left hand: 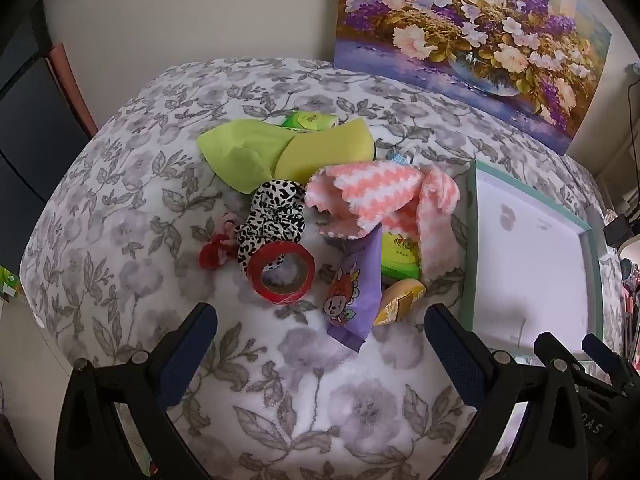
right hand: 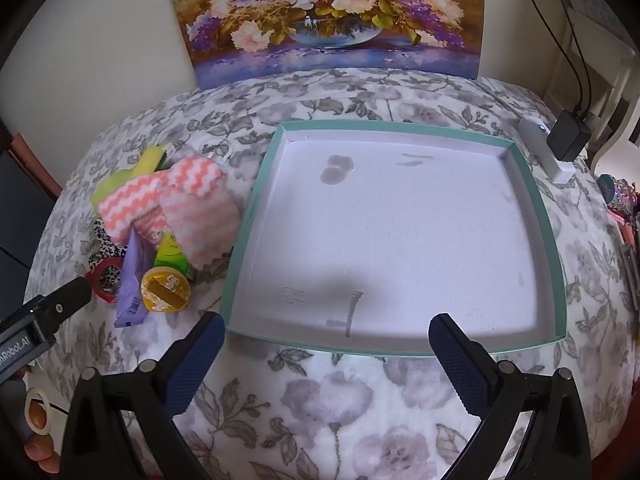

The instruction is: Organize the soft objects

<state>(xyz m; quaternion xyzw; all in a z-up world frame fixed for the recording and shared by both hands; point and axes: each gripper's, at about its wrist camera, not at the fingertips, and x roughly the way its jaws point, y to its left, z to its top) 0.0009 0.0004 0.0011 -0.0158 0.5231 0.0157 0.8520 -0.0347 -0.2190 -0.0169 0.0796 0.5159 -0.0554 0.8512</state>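
Nearest, we see our left tool with its fingers spread wide and nothing between them, poised above the floral blanket. Our right tool is equally wide apart and empty, over the near rim of the teal-edged box, whose white inside holds nothing. Just beyond the left tool lie a red tape roll, a purple snack packet and a round yellow container. Behind them sit a leopard-print scrunchie, a small red and pink hair tie and the pink zigzag towel, draped partly over a green packet. Farther back lies a lime-green cloth touching a yellow sponge. Against the wall leans a flower painting.
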